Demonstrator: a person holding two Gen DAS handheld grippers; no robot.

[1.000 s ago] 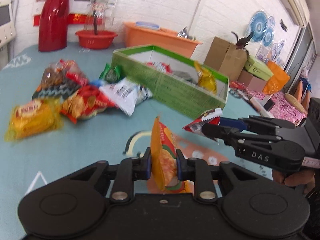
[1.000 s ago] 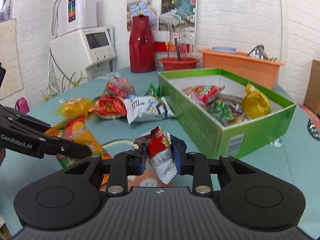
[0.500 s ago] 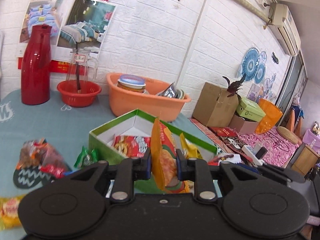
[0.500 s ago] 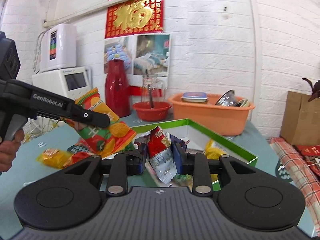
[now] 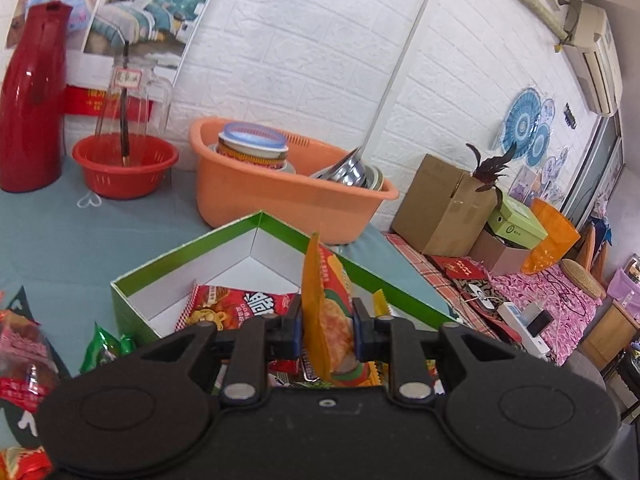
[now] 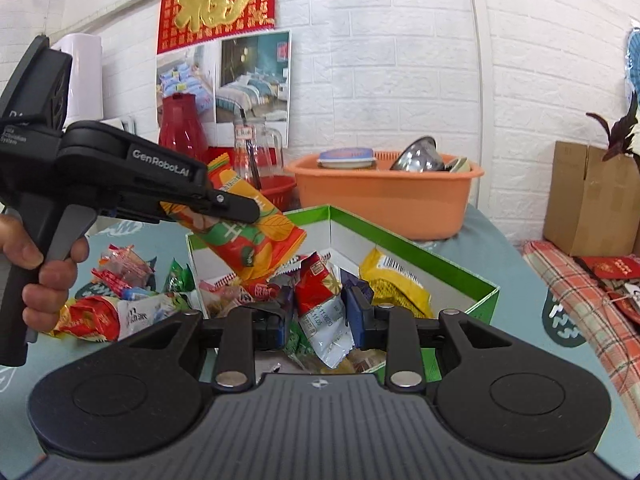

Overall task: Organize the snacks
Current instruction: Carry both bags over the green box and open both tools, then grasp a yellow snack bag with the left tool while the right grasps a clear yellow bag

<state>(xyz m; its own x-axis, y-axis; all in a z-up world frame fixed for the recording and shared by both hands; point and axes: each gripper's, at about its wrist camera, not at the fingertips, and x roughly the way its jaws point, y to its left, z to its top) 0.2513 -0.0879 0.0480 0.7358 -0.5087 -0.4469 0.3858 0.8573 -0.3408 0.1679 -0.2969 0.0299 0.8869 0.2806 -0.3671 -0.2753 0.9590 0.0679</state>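
orange snack packet (image 5: 326, 320) | clamped, left gripper (image 5: 326, 330) | seemingly above green box (image 5: 180, 258)

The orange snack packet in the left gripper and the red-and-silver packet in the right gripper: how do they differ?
The orange snack packet is larger and mostly orange with green; the red-and-silver packet is smaller, red above and silver below. The orange one slants across the green box; the red-and-silver one hangs down. Both are clamped, by the left gripper and right gripper, over the box.

Glossy foil snack packets (image 6: 256, 240), a smooth cardboard box (image 5: 256, 248), matt plastic tool (image 5: 326, 334).
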